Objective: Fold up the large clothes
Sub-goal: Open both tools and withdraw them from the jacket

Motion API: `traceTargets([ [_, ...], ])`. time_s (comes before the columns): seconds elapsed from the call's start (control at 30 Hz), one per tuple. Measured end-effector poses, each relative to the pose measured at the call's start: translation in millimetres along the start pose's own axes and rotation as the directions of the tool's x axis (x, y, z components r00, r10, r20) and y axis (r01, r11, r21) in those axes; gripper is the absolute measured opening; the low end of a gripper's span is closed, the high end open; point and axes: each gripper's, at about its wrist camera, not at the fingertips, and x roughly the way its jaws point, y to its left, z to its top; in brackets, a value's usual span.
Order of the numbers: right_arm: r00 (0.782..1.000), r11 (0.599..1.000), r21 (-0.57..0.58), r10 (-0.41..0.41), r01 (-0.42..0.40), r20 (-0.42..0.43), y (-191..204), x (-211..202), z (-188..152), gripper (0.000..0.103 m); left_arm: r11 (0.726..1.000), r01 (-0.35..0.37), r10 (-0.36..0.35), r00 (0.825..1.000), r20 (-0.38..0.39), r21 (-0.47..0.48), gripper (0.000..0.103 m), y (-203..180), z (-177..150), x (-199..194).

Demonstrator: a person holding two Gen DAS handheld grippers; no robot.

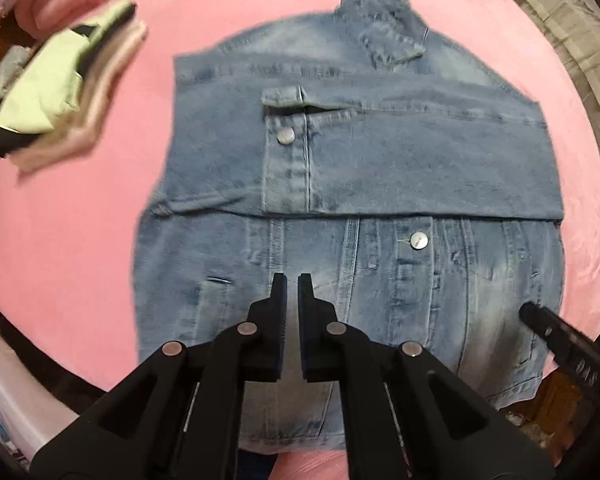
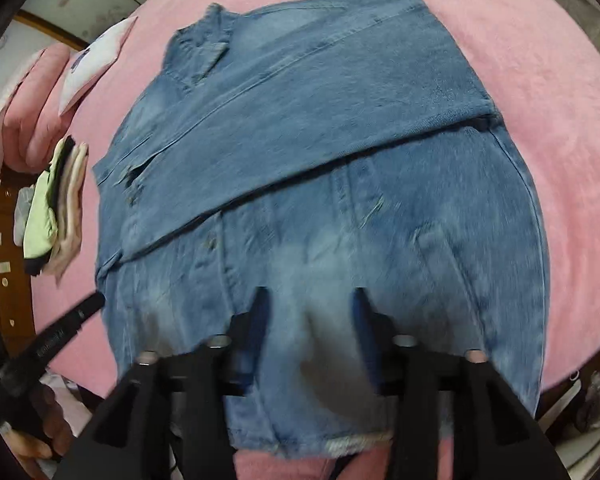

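A blue denim jacket (image 1: 380, 160) lies flat, front up, on the pink bed cover (image 1: 80, 220), collar (image 1: 384, 28) at the far end. A sleeve (image 1: 420, 168) is folded across its chest. My left gripper (image 1: 291, 282) hovers over the jacket's lower front, its jaws a narrow gap apart with nothing between them. In the right wrist view my right gripper (image 2: 310, 296) stands open above the hem area of the jacket (image 2: 320, 120), holding nothing. One right finger (image 1: 540, 318) shows at the jacket's right edge. The left gripper's finger (image 2: 88, 306) shows at its left edge.
A stack of folded clothes (image 1: 60, 88) (image 2: 56, 208) sits on the bed left of the jacket. A rolled pink quilt (image 2: 28, 112) lies beyond it, by a wooden headboard (image 2: 0, 220). Grey bedding (image 1: 560, 20) lies at the far right. A hand (image 2: 40, 436) holds the left gripper.
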Motion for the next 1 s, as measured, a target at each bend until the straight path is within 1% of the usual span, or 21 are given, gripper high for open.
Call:
traceTargets([
  [0.03,1.0,1.0,-0.01,0.001,0.0,0.013,7.7,-8.7,-7.5,0.057,1.0,0.01,-0.01,1.0,0.007,-0.003,0.015,1.7,-1.1,-10.3],
  [0.1,0.999,1.0,-0.03,0.003,-0.002,0.037,20.9,-25.1,-15.1,0.067,1.0,0.017,-0.016,1.0,0.026,-0.01,0.044,2.2,-2.4,-29.5],
  [0.13,0.999,0.999,-0.041,-0.003,0.005,0.049,30.3,-34.6,-17.5,0.07,1.0,0.01,-0.01,0.999,0.045,-0.014,0.047,3.1,-3.3,-40.3],
  [0.2,0.998,0.998,-0.06,-0.001,0.005,0.069,40.7,-57.0,-18.7,0.081,1.0,0.008,-0.007,0.996,0.088,-0.009,0.048,1.4,-5.8,-61.9],
  [0.23,0.996,0.997,-0.075,0.003,0.003,0.084,47.8,-67.0,-18.0,0.083,1.0,0.01,-0.009,0.995,0.102,-0.004,0.049,1.1,-7.6,-71.6],
  [0.3,0.993,0.995,-0.104,0.012,0.001,0.121,48.6,-91.3,-14.5,0.085,1.0,0.012,-0.013,0.993,0.114,0.007,0.058,-0.8,-12.0,-86.0],
  [0.43,0.982,0.989,-0.15,0.04,-0.011,0.186,52.0,-136.2,-14.7,0.088,1.0,0.024,-0.025,0.99,0.139,0.005,0.061,-2.3,-27.3,-110.4],
  [0.57,0.975,0.983,-0.18,0.075,-0.037,0.208,53.4,-161.9,-31.4,0.089,0.999,0.039,-0.038,0.987,0.153,-0.006,0.062,-2.6,-48.3,-127.3],
  [0.67,0.971,0.982,-0.179,0.1,-0.06,0.219,48.8,-170.9,-46.1,0.089,0.998,0.049,-0.044,0.985,0.165,-0.03,0.062,1.0,-70.5,-141.1],
  [0.8,0.955,0.981,-0.147,0.162,-0.129,0.247,30.9,-185.3,-76.5,0.089,0.993,0.088,-0.071,0.979,0.189,-0.079,0.063,11.2,-105.7,-158.5],
  [0.87,0.948,0.982,-0.132,0.169,-0.137,0.268,18.5,-192.3,-93.9,0.09,0.992,0.084,-0.065,0.977,0.201,-0.091,0.063,16.8,-124.0,-165.2],
  [0.97,0.939,0.986,-0.109,0.157,-0.129,0.306,0.5,-197.3,-117.1,0.091,0.992,0.095,-0.073,0.97,0.232,-0.083,0.069,29.4,-153.7,-169.4],
  [1.0,0.932,0.986,-0.106,0.155,-0.126,0.327,-7.8,-199.2,-125.7,0.091,0.993,0.083,-0.062,0.969,0.239,-0.082,0.069,34.8,-162.2,-167.8],
])
